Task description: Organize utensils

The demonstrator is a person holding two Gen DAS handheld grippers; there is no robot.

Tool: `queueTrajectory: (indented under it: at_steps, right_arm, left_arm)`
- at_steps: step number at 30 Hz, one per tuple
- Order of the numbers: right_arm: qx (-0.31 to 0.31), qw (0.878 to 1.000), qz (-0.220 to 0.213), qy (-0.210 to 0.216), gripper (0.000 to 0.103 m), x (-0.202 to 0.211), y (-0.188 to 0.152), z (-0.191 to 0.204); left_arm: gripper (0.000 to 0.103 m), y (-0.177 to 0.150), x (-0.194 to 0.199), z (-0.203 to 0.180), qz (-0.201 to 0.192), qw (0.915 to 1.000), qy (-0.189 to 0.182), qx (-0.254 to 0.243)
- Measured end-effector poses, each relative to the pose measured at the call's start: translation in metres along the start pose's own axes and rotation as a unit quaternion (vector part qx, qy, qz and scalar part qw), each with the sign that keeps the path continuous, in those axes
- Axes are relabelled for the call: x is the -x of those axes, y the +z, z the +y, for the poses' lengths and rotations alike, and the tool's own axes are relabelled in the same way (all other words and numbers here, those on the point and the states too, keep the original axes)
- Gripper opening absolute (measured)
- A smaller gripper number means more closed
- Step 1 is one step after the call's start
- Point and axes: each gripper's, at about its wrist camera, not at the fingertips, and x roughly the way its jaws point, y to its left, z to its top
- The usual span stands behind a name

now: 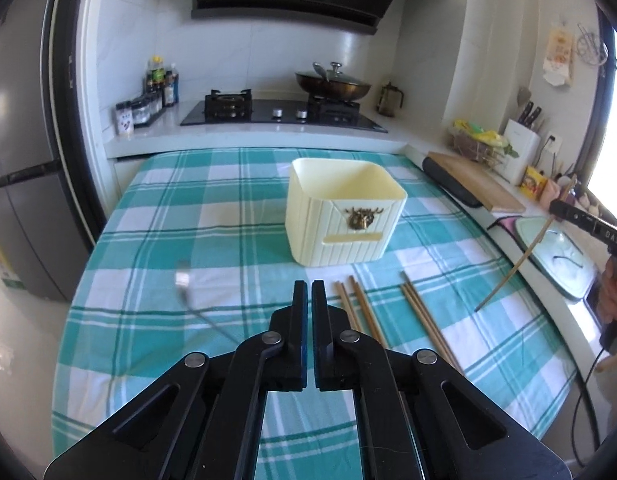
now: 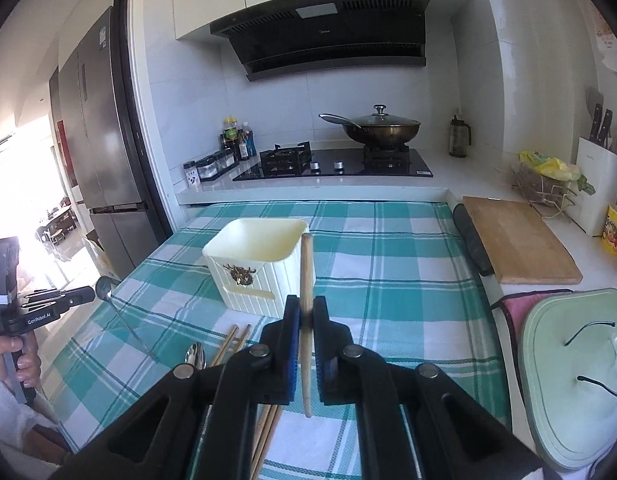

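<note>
Upright, chopstick (image 2: pixel 306 280) pinched in right gripper (image 2: pixel 307 312), tip down.

Home kitchen, seemingly — gas hob (image 2: pixel 332 164), range hood (image 2: pixel 328 36), fridge (image 2: pixel 108 128)

Motion-blurred metal utensil (image 1: pixel 183 282) beside left gripper (image 1: pixel 309 286)

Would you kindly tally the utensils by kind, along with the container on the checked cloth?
Chopsticks: 6 (one held by the right gripper, two lying together, seemingly three more beside them)
Spoons: 2 (one on the cloth, one by the left gripper)
Cream container: 1
Total: 9
</note>
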Motion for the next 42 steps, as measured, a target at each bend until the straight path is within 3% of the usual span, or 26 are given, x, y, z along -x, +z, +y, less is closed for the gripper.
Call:
queueTrajectory:
  at_steps: [5,8,11,13,16,19,23,29,30,31,32,37,42]
  right_arm:
    - [0.001,1.0,-0.007,0.004,0.007,0.002,0.002,0.006]
    - [0.0,1.0,-0.006,0.004,0.007,0.003,-0.001,0.006]
    - [-0.001,1.0,-0.008,0.007,0.007,0.005,-0.003,0.006]
    - [0.002,1.0,-0.009,0.006,0.007,0.005,-0.005,0.007]
    - [0.008,1.0,-0.007,0.011,0.007,0.002,-0.009,0.009]
    - [0.014,1.0,-0.003,0.018,0.007,-0.005,-0.016,0.015]
    - [0.016,0.999,0.012,0.03,0.007,-0.019,-0.026,0.022]
    - [0.014,0.999,0.024,0.044,0.007,-0.027,-0.035,0.03]
    - [0.015,0.999,0.024,0.045,0.007,-0.026,-0.035,0.032]
    - [0.016,0.999,0.024,0.045,0.007,-0.025,-0.036,0.033]
    - [0.017,0.999,0.024,0.045,0.007,-0.024,-0.037,0.034]
    - [0.019,0.999,0.023,0.035,0.007,-0.021,-0.04,0.033]
    - [0.037,0.999,0.023,0.018,0.007,-0.028,-0.036,0.037]
  left_arm:
    - [0.001,0.004,0.006,0.009,-0.009,0.9999,0.005,0.007]
    - [0.003,0.01,0.011,0.032,-0.009,0.999,0.006,0.043]
    - [0.023,0.008,0.017,0.065,-0.012,0.9953,0.023,0.093]
    - [0.029,-0.001,0.019,0.088,-0.004,0.9914,0.054,0.119]
    - [0.035,-0.028,0.014,0.123,0.029,0.9802,0.108,0.164]
    - [0.037,-0.066,0.004,0.155,0.074,0.9626,0.154,0.21]
    - [0.051,-0.103,-0.023,0.175,0.122,0.9468,0.163,0.25]
    - [0.049,-0.112,-0.069,0.205,0.134,0.9319,0.202,0.27]
    - [0.047,-0.109,-0.073,0.208,0.124,0.9327,0.207,0.268]
    - [0.037,-0.106,-0.076,0.209,0.116,0.9355,0.21,0.259]
    - [0.007,-0.103,-0.08,0.21,0.116,0.9395,0.199,0.253]
    - [0.005,-0.077,-0.101,0.199,0.111,0.9603,0.16,0.201]
    - [0.002,-0.026,-0.087,0.153,0.063,0.9802,0.144,0.12]
